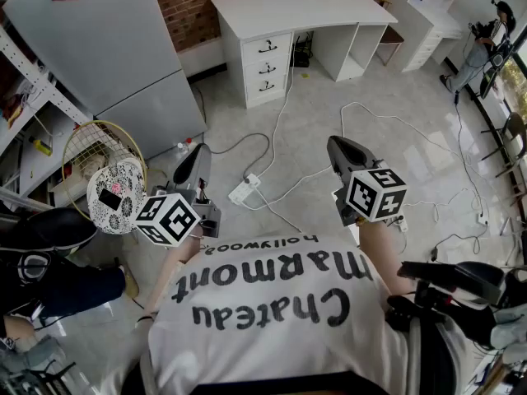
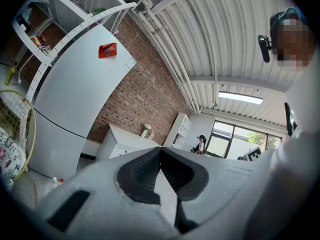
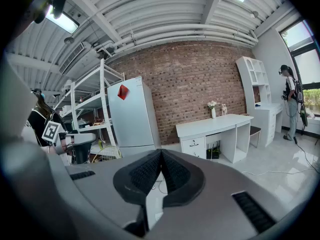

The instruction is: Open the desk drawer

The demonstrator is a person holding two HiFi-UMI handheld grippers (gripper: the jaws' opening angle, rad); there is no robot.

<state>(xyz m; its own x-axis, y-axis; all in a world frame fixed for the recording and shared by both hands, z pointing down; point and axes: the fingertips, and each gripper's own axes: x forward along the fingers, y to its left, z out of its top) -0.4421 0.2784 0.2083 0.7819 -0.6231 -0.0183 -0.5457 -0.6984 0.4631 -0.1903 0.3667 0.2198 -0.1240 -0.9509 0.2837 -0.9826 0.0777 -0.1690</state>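
Well away from the work: the desk (image 1: 301, 8) stands at the far side of the room against the brick wall, with open floor and loose cables (image 1: 276, 134) between it and the person.

- Drawers: a stack of three on the desk's left side. The top drawer (image 1: 267, 47) sits just under the desktop and all three look fully pushed in.
- Look: white flat fronts, each with one small dark handle (image 1: 268, 48) at the middle. The desk is also white, with an open knee space to the right. The right gripper view shows the same stack (image 3: 194, 145) low and far off.
- Handling, as a guess: a rigid panel front on runners, light to moderate pull, not fragile. The handle is the only sensible grip point. It is small and thin, so the jaws would need to spread first, close on it, then pull straight toward the near side. An off-axis pull may bind the drawer.
- Left gripper (image 1: 201, 153): held level near the body, jaws pressed together at the tips, nothing between them.
- Right gripper (image 1: 336, 145): tipped slightly down, jaws fully closed, also empty.

Neither gripper is anywhere close to the drawers; the approach is not yet made.
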